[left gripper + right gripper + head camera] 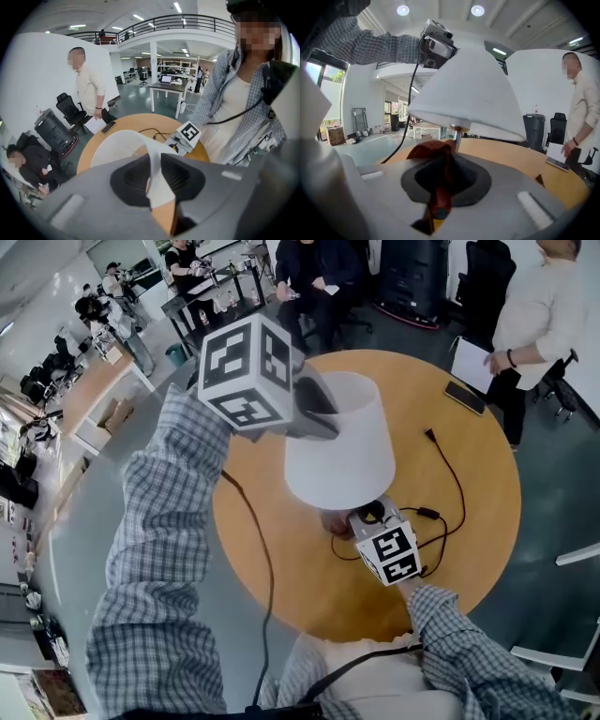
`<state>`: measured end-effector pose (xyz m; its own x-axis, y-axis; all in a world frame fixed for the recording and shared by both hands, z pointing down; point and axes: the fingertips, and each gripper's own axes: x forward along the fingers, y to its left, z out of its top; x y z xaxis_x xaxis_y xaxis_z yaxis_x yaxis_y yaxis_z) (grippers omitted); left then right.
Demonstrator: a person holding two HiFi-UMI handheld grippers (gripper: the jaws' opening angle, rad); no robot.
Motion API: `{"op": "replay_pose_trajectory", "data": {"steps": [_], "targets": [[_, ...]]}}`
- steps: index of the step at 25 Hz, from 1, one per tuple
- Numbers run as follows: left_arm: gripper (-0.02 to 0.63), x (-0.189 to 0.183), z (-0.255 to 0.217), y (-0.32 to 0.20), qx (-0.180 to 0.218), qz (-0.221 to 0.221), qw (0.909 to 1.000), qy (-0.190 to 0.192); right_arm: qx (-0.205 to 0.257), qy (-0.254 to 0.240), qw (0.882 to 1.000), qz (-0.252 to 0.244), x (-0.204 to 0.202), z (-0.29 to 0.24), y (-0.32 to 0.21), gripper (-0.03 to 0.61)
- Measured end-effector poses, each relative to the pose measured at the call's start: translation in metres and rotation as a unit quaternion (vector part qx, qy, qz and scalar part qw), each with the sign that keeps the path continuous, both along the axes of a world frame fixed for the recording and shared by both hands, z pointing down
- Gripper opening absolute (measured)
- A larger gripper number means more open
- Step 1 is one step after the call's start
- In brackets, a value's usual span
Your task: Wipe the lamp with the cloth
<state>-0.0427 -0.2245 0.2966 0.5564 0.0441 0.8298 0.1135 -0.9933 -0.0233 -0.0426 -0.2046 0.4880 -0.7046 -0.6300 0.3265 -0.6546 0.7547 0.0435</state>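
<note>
A white lamp shade (339,442) stands over the middle of the round wooden table (469,521). My left gripper (317,413) comes down from above and is shut on the shade's upper rim; in the left gripper view a strip of the shade wall (117,147) runs between the pads. My right gripper (361,517) reaches in low under the shade, shut on a dark red cloth (429,152) bunched up against the metal lamp stem (457,136). The lamp base is hidden below the shade.
A black cable (455,479) loops over the table's right half and a phone (465,397) lies near its far edge. A person (534,315) with papers stands just beyond. Others sit further back by black chairs (70,110).
</note>
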Motion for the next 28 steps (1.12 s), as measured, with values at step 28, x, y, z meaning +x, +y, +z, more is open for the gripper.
{"op": "replay_pose_trajectory", "data": {"steps": [28], "targets": [[0.074, -0.001, 0.006, 0.059, 0.07, 0.005, 0.9974, -0.012, -0.066, 0.072, 0.992, -0.085, 0.079, 0.009, 0.121, 0.029]]}}
